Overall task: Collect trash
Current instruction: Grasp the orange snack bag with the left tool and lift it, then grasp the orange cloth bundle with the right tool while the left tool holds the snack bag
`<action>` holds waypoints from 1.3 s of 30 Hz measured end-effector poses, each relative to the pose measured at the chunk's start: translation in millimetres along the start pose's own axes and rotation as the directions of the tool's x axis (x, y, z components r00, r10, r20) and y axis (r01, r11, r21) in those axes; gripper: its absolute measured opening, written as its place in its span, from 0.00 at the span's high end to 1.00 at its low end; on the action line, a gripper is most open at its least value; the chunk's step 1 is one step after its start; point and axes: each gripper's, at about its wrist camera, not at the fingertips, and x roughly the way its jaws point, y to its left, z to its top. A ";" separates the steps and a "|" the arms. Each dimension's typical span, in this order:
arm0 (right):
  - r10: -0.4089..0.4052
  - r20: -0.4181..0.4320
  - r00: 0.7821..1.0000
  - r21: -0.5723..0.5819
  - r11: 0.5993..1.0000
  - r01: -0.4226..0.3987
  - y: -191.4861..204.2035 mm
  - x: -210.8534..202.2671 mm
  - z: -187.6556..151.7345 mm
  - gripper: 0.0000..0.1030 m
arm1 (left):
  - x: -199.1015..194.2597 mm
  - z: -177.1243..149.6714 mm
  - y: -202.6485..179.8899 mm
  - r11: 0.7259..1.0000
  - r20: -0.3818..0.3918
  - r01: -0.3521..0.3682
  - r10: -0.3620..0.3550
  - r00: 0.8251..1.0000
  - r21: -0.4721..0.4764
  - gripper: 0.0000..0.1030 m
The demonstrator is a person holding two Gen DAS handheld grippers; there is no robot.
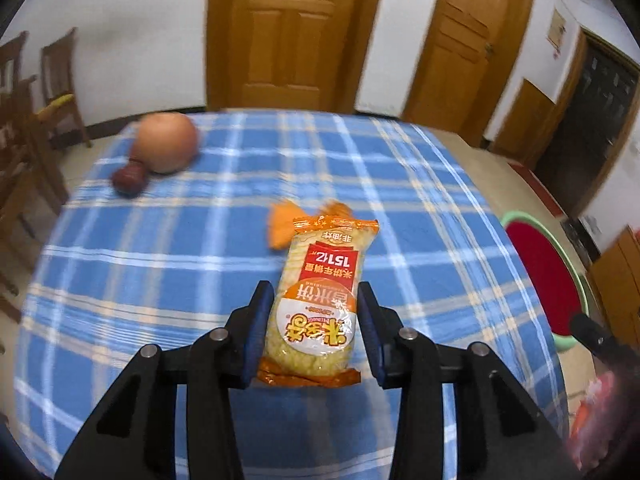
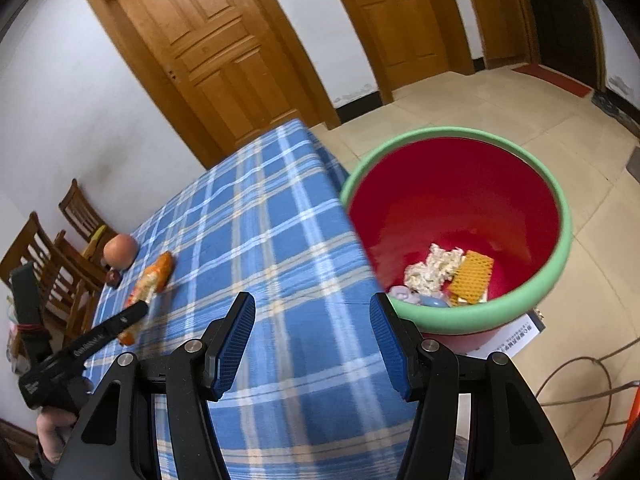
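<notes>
A left gripper (image 1: 316, 320) pinched a packet of rice crackers (image 1: 316, 304) between its blue pads (image 1: 256, 328), the wrapper's orange ends sticking out in front of and behind the jaws, over a table covered with a blue plaid cloth (image 1: 160, 272). Just beyond the packet's far end, an orange scrap of wrapper (image 1: 286, 224) lay on the cloth. Near the table's far left corner sat a large round orange-brown fruit (image 1: 168, 142), with a smaller dark red fruit (image 1: 128, 178) touching its near side.

The right gripper (image 2: 312, 344) hung with its jaws spread and nothing between them, above the table's edge beside a red bin with a green rim (image 2: 560, 216). The bin stood on the tiled floor (image 2: 520, 100) just off the side of the table, and at its bottom lay crumpled white paper (image 2: 434, 268), a piece of orange foam netting (image 2: 472, 276) and some small pale items too blurred to identify. A printed sheet of paper (image 2: 516, 334) showed under the bin's near side.

From the right-hand camera the left gripper appeared as a black tool at the far left, carrying the packet, with part of a person's hand (image 2: 52, 428) below it. Wooden chairs (image 2: 60, 256) stood past the table's far end, and two wooden doors (image 1: 292, 32) lined the white wall behind.
</notes>
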 end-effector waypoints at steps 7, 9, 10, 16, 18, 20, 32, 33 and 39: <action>0.027 -0.007 1.000 -0.079 0.997 -0.028 39.0 4.7 2.7 0.41 | -7.9 7.6 38.5 0.995 0.033 -0.077 0.079 0.996 -0.067 0.59; 0.038 -0.008 0.999 -0.106 0.994 -0.039 53.0 6.9 3.7 0.41 | -9.0 7.8 51.8 0.991 0.036 -0.099 0.102 0.994 -0.090 0.59; 0.042 -0.008 0.999 -0.117 0.992 -0.043 59.1 8.3 4.4 0.41 | -9.2 8.0 56.2 0.989 0.039 -0.107 0.111 0.993 -0.098 0.59; 0.049 -0.009 0.999 -0.172 0.984 -0.050 94.4 26.9 8.9 0.41 | -6.5 4.4 81.4 0.978 0.054 -0.166 0.174 0.983 -0.129 0.59; 0.057 -0.017 0.998 -0.193 0.979 -0.059 107.0 37.1 9.9 0.41 | -3.6 1.7 88.7 0.973 0.048 -0.177 0.186 0.981 -0.148 0.59; 0.067 -0.030 0.997 -0.208 0.975 -0.072 116.7 47.5 10.6 0.41 | -0.8 -0.2 93.9 0.968 0.045 -0.186 0.196 0.980 -0.165 0.59; 0.073 -0.123 0.990 -0.306 0.946 -0.108 172.7 124.4 9.7 0.41 | 11.9 -2.7 110.8 0.952 0.035 -0.220 0.233 0.972 -0.212 0.59; 0.073 -0.133 0.988 -0.311 0.944 -0.111 176.0 130.6 9.2 0.41 | 12.8 -2.9 111.2 0.952 0.034 -0.219 0.232 0.972 -0.213 0.59; 0.071 -0.149 0.986 -0.337 0.934 -0.119 190.0 155.2 4.9 0.46 | 16.7 -2.7 114.0 0.956 0.033 -0.191 0.203 0.979 -0.224 0.59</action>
